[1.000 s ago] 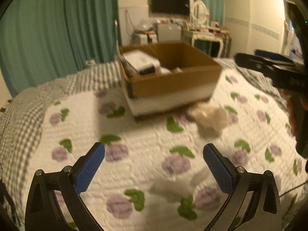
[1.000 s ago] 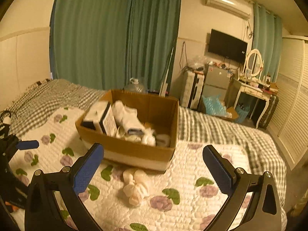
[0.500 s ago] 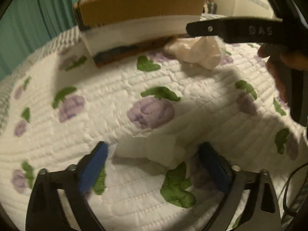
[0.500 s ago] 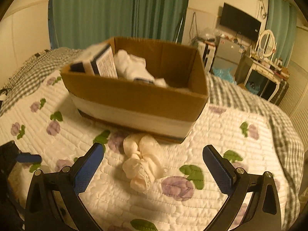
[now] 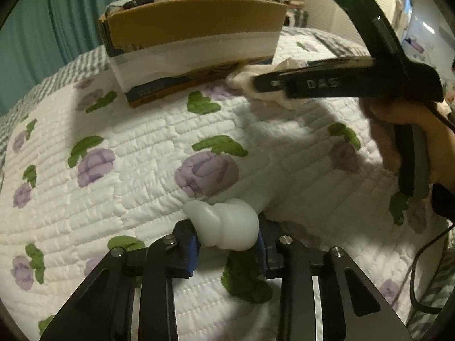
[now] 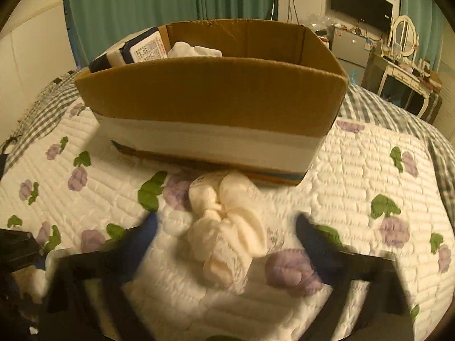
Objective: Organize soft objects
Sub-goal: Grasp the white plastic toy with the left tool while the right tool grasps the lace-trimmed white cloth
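From the left wrist camera I can read 1 word, "DAS", in pale capitals on the black body of the right gripper (image 5: 312,83). From the right wrist camera I see a white label with rows of fine print on the dark package (image 6: 145,48) standing in the cardboard box (image 6: 210,96), but the print is too small for me to read. I can make out no other lettering or numbers

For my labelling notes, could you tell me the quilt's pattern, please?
White quilt with purple flowers and green leaves, clearest in the right wrist view.
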Available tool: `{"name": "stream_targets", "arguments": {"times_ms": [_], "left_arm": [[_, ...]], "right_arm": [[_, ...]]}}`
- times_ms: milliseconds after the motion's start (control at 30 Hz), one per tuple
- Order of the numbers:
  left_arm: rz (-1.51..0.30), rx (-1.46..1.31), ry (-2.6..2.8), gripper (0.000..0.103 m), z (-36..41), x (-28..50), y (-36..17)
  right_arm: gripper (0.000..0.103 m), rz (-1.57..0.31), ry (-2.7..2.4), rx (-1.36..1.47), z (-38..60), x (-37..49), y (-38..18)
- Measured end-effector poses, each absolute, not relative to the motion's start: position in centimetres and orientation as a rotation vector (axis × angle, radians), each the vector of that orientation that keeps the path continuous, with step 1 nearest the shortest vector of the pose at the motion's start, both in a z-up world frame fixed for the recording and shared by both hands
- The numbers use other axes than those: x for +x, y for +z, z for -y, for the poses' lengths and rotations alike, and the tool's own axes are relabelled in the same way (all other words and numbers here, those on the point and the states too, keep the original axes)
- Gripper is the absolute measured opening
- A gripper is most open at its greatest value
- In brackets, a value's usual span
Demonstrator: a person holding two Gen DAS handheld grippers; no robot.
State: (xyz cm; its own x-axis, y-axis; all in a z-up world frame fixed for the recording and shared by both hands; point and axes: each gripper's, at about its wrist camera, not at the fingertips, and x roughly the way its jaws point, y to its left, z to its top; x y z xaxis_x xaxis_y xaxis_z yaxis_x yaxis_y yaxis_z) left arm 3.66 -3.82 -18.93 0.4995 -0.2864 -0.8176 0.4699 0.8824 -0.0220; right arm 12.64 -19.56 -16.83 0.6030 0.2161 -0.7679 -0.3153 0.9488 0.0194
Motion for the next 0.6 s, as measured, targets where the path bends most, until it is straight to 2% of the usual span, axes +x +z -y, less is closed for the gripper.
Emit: {"name": "stream_targets", "arguments": {"times_ms": [33,200,600], "left_arm": [[-0.943,0.216,-0.462,0.03,3.8,3.6,-18.9],[-0.95,0.197,-0.453,0.03,3.2,3.0,-18.4],[-0.829,0.168,-0.376,0.03,1.4,2.6,-13.8]], "right_arm": [[0.017,-0.881,0.299,-0.134,19.5,12.5,-17.0],[0.013,-0.864,0.33,-0.141,19.6,10.7,-16.4],[0.013,-0.717,0.315,-0.165,20.8,4.5,-9.9]]}}
